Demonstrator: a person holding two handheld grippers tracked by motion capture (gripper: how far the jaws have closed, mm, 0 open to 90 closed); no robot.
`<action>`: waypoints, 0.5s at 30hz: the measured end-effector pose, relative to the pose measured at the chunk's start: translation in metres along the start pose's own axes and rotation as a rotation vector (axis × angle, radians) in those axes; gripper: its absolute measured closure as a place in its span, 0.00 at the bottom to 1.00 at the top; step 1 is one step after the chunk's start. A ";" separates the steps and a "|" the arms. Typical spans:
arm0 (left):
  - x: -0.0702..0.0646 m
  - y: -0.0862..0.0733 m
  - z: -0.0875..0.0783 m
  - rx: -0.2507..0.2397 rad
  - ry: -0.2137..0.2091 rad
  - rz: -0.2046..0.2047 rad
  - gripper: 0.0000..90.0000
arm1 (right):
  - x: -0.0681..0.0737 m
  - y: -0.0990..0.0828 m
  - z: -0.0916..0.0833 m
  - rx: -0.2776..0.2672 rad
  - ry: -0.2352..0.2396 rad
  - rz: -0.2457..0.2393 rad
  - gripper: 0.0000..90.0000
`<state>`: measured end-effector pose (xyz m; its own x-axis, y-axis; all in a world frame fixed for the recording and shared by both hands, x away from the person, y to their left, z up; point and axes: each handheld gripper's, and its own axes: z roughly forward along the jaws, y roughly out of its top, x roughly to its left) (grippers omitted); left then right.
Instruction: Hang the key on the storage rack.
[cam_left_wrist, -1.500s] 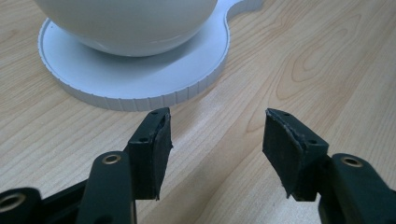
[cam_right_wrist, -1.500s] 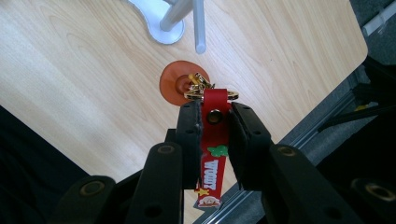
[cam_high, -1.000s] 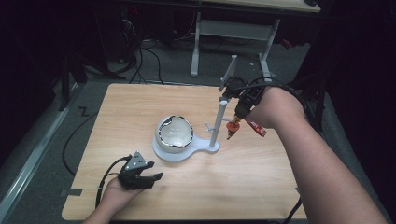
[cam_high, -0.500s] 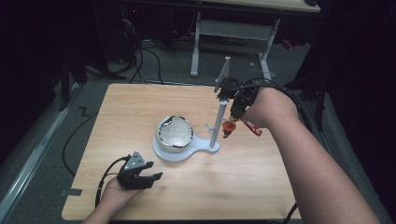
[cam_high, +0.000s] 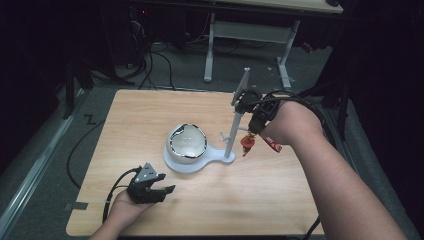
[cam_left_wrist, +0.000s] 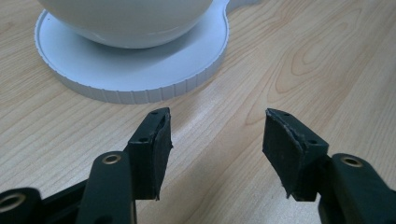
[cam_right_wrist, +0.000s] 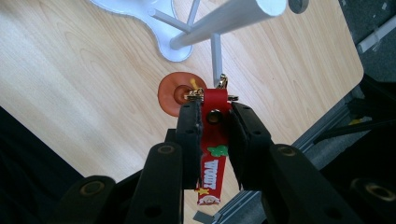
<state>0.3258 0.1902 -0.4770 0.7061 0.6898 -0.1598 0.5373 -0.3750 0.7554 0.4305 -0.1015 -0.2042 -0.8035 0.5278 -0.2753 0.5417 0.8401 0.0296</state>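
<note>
At the lower left of the high view, the left gripper (cam_high: 159, 186) rests low on the wooden bench (cam_high: 130, 125) in the person's hand, its fingers (cam_left_wrist: 152, 149) spread wide with nothing between them. In the left gripper view they point at the ribbed round base (cam_left_wrist: 130, 84) of a white stand. Near the centre of the high view a white bowl (cam_high: 187, 143) with a shiny inside sits on that base. Just right of it a thin post (cam_high: 233, 131) rises from the base. Right of the post, the right gripper (cam_high: 256, 127) hangs above the bench, its fingers closed on a red strap (cam_right_wrist: 214, 140) with a gold clasp. An orange disc (cam_right_wrist: 172, 95) dangles from the clasp, beside a peg (cam_right_wrist: 215, 58) on the post.
</note>
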 end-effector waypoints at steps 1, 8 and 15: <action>0.000 0.000 0.000 0.000 0.000 -0.001 0.47 | 0.000 0.001 0.000 -0.005 0.001 -0.007 0.83; 0.001 -0.001 -0.002 -0.007 0.002 -0.004 0.47 | 0.004 0.014 0.006 0.002 0.011 -0.012 0.83; 0.002 -0.001 -0.004 -0.009 0.001 -0.003 0.47 | 0.009 0.022 0.012 0.009 0.014 -0.028 0.83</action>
<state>0.3250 0.1938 -0.4755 0.7041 0.6914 -0.1620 0.5354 -0.3670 0.7607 0.4377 -0.0796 -0.2174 -0.8216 0.5059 -0.2627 0.5211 0.8534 0.0138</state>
